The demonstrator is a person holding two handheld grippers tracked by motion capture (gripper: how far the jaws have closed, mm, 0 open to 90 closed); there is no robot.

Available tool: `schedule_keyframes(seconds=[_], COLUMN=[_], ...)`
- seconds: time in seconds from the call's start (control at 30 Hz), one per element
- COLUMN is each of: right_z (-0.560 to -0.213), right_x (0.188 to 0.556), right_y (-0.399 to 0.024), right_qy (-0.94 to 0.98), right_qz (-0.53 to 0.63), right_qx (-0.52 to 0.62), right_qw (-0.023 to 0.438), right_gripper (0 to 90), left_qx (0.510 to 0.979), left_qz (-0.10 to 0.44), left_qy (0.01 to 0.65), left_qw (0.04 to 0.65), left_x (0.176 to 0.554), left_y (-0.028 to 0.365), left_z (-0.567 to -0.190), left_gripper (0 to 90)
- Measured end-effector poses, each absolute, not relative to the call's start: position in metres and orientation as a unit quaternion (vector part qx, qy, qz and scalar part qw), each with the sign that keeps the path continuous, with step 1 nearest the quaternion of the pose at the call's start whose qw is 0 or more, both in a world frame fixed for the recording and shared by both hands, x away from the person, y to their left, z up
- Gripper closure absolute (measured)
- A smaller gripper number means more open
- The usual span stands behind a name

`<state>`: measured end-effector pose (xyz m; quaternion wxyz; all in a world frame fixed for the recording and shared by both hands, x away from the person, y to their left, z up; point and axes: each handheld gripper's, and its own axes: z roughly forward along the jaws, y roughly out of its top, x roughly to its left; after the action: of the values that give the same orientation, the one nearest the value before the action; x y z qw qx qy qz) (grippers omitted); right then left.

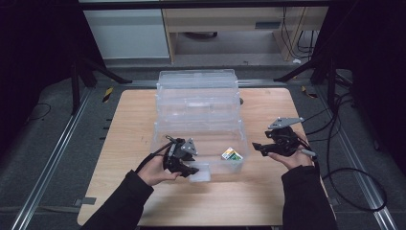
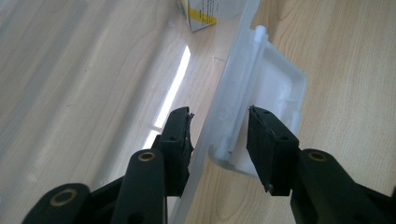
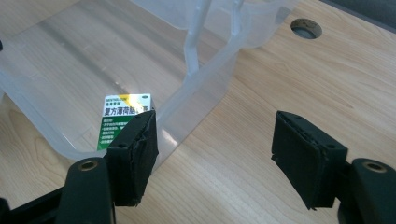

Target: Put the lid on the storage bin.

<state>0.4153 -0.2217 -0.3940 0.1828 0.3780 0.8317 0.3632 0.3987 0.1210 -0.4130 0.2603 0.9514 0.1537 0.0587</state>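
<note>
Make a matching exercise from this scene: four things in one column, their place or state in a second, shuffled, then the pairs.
Things:
1. left gripper
2. right gripper
3. small printed box
4. clear plastic bin

Places or states:
A. lying inside the bin, near its front right corner
B. open, fingers straddling the bin's front wall beside its white latch
C. standing on the wooden table, lid up at the back
D. open, over bare table right of the bin

Pairs: 1-B, 2-D, 3-A, 4-C
</note>
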Motion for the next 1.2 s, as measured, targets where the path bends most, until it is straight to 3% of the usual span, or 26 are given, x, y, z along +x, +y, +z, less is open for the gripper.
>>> schedule_keyframes(seconds=[0.47, 1.2], right_z=[-0.384, -0.347], right_x=[0.42, 0.456], right_y=[-0.203, -0.156], right_qy=[0.838, 0.828], right_qz=[0.377, 0.443], right_qx=[0.35, 0.295], right_qw=[0.184, 0.175], right_gripper=[31.8, 33.2], left_qx=[0.958, 0.958], left_qz=[0.065, 0.067], left_qy=[0.152, 0.146], left_qw=[0.234, 0.237], left_x=[0.401, 0.401], left_y=[0.117, 0.118], left_z=[-0.413, -0.413], left_gripper=[66.5, 67.2])
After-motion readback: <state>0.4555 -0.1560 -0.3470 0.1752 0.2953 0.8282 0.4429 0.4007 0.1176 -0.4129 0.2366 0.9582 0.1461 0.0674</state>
